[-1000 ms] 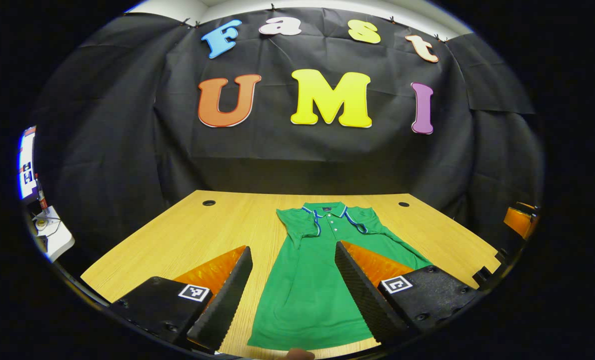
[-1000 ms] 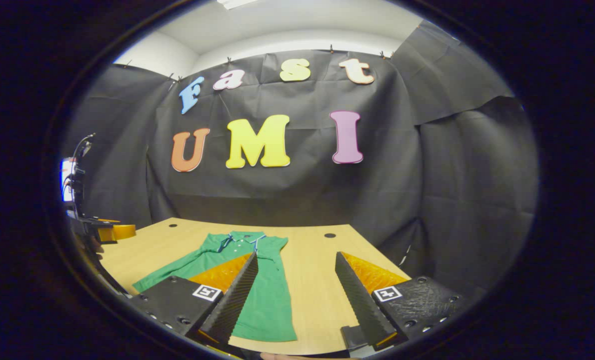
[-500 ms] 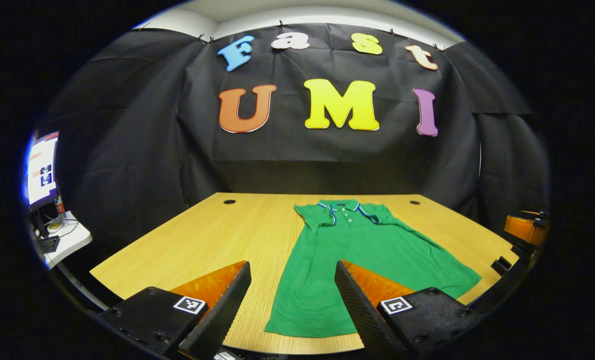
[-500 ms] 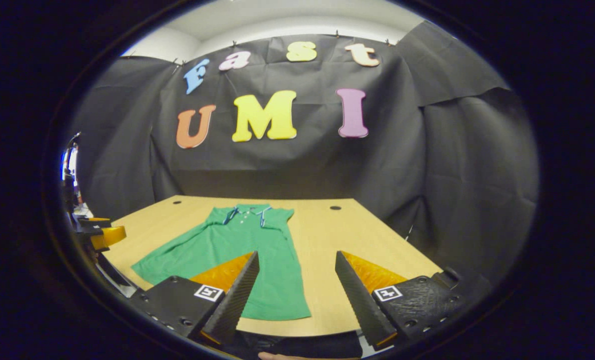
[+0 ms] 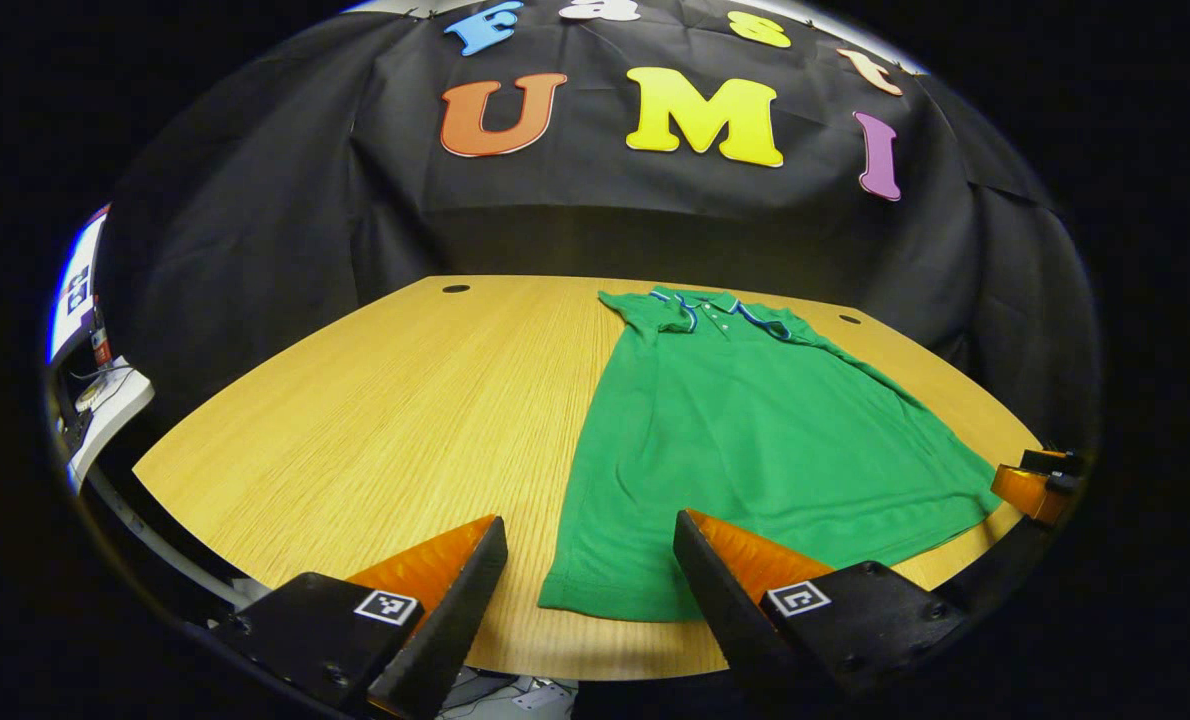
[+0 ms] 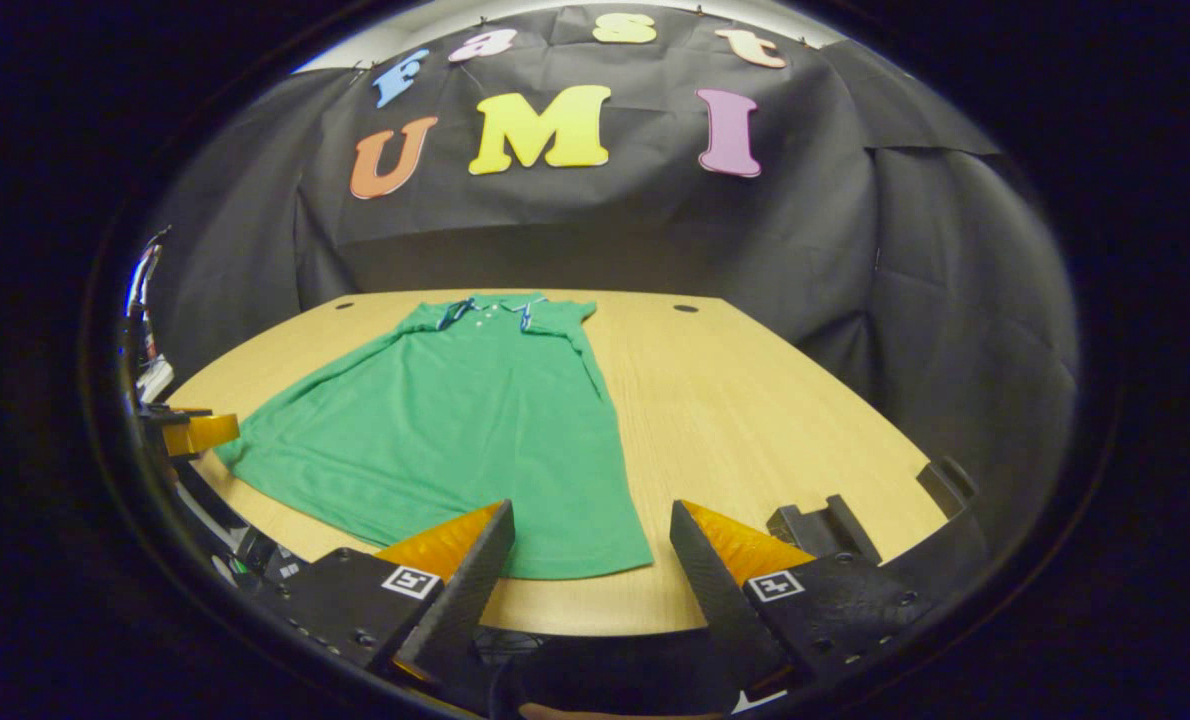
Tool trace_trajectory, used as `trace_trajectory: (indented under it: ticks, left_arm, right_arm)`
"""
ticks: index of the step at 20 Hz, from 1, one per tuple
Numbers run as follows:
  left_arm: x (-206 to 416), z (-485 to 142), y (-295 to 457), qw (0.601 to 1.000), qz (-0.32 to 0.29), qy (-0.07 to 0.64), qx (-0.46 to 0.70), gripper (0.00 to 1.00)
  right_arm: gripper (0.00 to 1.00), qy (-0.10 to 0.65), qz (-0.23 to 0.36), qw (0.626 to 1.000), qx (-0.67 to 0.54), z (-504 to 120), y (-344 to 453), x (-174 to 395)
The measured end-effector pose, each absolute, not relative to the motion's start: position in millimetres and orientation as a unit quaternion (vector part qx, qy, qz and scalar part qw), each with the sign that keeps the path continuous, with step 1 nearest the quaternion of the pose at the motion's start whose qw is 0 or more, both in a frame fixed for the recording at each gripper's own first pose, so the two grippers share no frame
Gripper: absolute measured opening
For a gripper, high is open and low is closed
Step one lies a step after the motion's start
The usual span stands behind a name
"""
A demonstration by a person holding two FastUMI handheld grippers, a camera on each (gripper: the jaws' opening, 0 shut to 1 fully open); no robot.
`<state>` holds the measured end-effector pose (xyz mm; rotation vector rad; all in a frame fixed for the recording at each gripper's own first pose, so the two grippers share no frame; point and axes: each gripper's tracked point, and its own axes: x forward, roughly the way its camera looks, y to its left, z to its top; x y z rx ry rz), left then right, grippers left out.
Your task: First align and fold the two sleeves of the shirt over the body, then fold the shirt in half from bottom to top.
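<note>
A light wood-grain tabletop with a rounded near edge [image 5: 375,400] spreads across the lower half of the left gripper view, and shows again in the right gripper view [image 6: 755,400]. Two small dark round cable holes sit near its far edge, one at about eleven o'clock [image 5: 455,288] and one toward one o'clock [image 5: 849,319]. Behind it hangs a wrinkled black cloth wall [image 5: 285,200], pinned along its top. At nine o'clock, a lit screen [image 5: 75,295] stands above a white side surface [image 5: 110,410].
</note>
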<state>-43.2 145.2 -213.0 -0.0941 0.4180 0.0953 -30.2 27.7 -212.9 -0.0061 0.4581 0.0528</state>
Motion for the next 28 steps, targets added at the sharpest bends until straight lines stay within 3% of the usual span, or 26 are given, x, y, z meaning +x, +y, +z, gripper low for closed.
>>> trace_trajectory:
  ticks: [4, 9, 10, 11, 12, 13, 14, 15, 17, 23, 28]
  left_arm:
    - [-40.3, -221.7, 139.5, 0.974, 0.043, 0.216, -0.057, 1.00]
    - [-39.2, -225.8, 137.8, 0.975, 0.045, 0.219, -0.017, 1.00]
    - [-37.1, -225.7, 136.2, 0.975, 0.041, 0.217, -0.014, 0.91]
    - [-35.6, -223.0, 135.6, 0.975, 0.041, 0.216, -0.016, 1.00]
    - [-31.0, -224.5, 134.3, 0.976, 0.039, 0.215, -0.017, 0.80]
    - [-26.9, -224.0, 132.4, 0.976, 0.036, 0.213, -0.016, 0.77]
    - [-21.6, -223.4, 130.7, 0.977, 0.033, 0.209, -0.017, 0.60]
    - [-17.1, -222.8, 131.2, 0.978, 0.035, 0.204, -0.024, 0.38]
    - [-5.5, -220.5, 125.8, 0.980, 0.027, 0.195, -0.035, 0.09]
    - [24.1, -197.1, 122.4, 0.983, 0.015, 0.177, -0.038, 0.06]
    - [61.0, -143.1, 127.1, 0.989, 0.006, 0.139, -0.048, 0.07]
  right_arm:
    - [0.98, 0.248, 0.036, 0.968, 0.017, -223.8, 31.4, -30.2]
    - [0.93, 0.248, 0.042, 0.967, 0.030, -226.0, 35.1, -24.1]
    - [0.84, 0.245, 0.044, 0.968, 0.031, -227.2, 35.9, -22.7]
    - [0.80, 0.244, 0.050, 0.968, 0.034, -228.2, 40.2, -20.8]
    - [0.60, 0.242, 0.055, 0.968, 0.037, -226.9, 44.2, -20.3]
    - [0.51, 0.244, 0.063, 0.967, 0.045, -228.0, 49.3, -17.4]
    - [0.23, 0.246, 0.068, 0.966, 0.049, -228.2, 53.0, -16.0]
    - [0.13, 0.247, 0.071, 0.965, 0.047, -228.0, 54.7, -12.6]
    - [0.02, 0.250, 0.074, 0.964, 0.052, -224.9, 55.7, -4.5]
    - [0.02, 0.217, 0.073, 0.973, 0.043, -192.5, 49.5, 34.1]
    - [0.02, 0.158, 0.076, 0.984, 0.040, -131.0, 53.8, 81.5]
